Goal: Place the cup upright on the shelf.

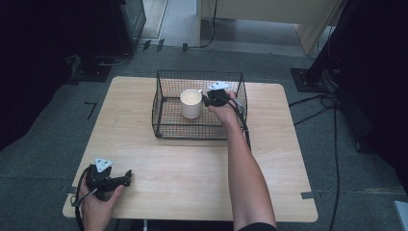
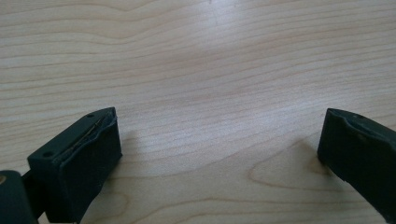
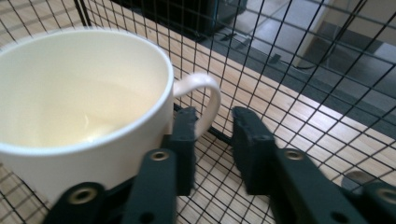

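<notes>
Right gripper (image 3: 212,126), at one o'clock inside the wire basket (image 1: 163,91), straddles the cream mug's handle (image 3: 205,100) unclenched; left gripper (image 2: 219,140) gapes empty at seven o'clock.

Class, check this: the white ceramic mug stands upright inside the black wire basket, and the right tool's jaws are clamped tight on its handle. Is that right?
Not quite. The white ceramic mug does stand upright inside the black wire basket, but the right gripper view shows the right tool with jaws apart around the handle, not clamped.
</notes>
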